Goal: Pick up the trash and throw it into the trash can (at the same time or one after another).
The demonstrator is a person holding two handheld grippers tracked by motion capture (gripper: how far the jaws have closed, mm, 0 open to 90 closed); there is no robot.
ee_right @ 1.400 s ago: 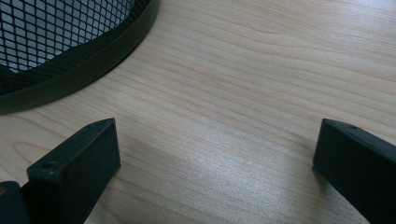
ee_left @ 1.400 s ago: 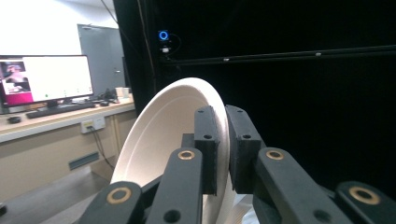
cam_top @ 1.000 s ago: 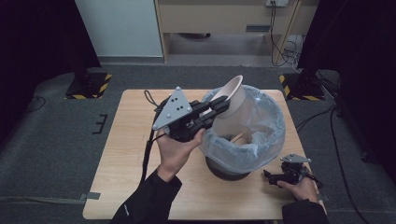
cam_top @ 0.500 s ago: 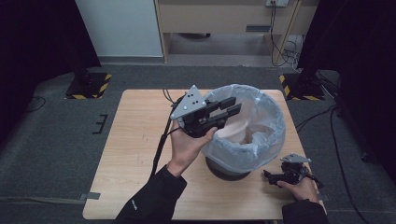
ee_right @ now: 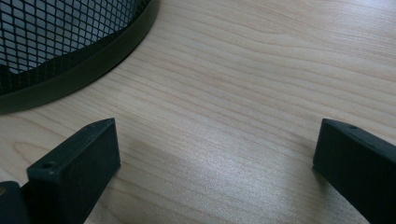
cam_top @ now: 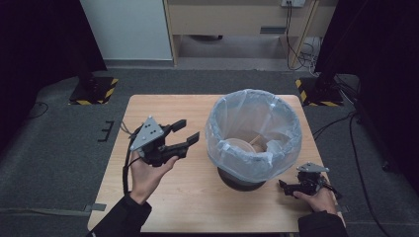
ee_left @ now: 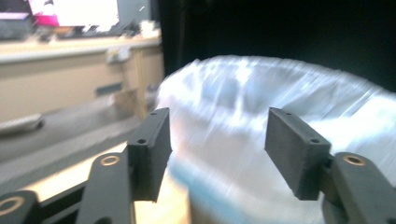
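Fingers of left gripper (cam_top: 184, 135) have just been opening, empty, aimed right at lined bin (cam_top: 253, 133) on tabletop (cam_top: 197, 197); right gripper (cam_top: 291, 186) open, nearer, near-right of bin.

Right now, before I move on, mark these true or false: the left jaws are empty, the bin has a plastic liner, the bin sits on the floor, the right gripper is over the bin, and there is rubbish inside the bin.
1. The left gripper has empty jaws: true.
2. The bin has a plastic liner: true.
3. The bin sits on the floor: false, it stands on the table.
4. The right gripper is over the bin: false, it rests on the table beside the bin's base.
5. Rubbish lies inside: true.
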